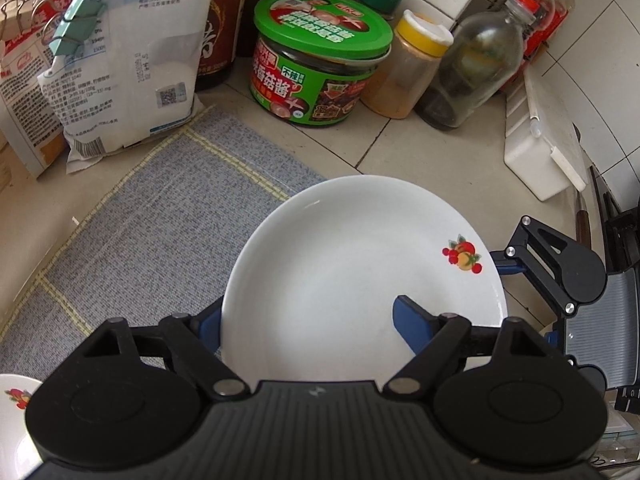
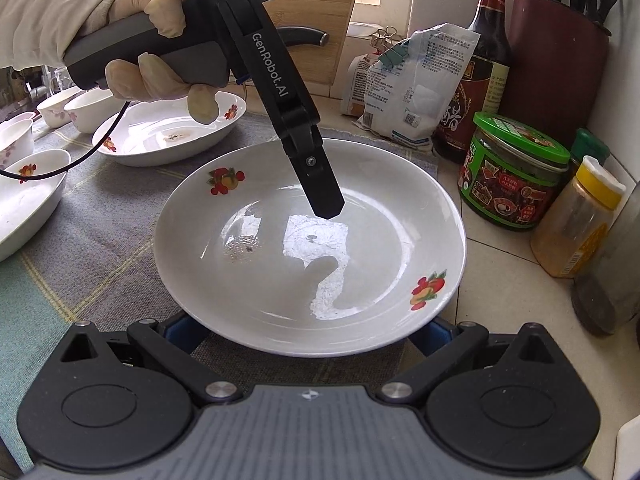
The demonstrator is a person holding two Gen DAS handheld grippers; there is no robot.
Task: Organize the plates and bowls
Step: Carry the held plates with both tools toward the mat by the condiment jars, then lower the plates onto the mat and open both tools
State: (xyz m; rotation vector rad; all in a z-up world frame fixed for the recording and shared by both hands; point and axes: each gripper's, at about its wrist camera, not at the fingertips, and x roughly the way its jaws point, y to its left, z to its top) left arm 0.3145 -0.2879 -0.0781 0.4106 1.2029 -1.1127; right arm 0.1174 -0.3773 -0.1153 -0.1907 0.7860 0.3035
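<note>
Blue pads of the left gripper (image 1: pixel 308 320) straddle the rim of the white plate (image 1: pixel 360 280), one inside, one beneath, seemingly pinching it to carry it over the grey mat (image 1: pixel 140 220). Opposite, the right gripper (image 2: pixel 304 332) sits under the near rim, its grip hidden, so I cannot tell. Only the right view shows the other plates and bowls (image 2: pixel 168 132) waiting behind, likely the stacking spot.

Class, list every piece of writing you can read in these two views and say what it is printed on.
"GenRobot.AI": on the left gripper, along its black arm.
"香菇酱": on the green-lidded jar.
"不辣": small green box on the same jar's label.
Large character on the dark sauce bottle: partly hidden, not readable.
Fine print on the white bag and the red-and-white packet: too small to read.
</note>
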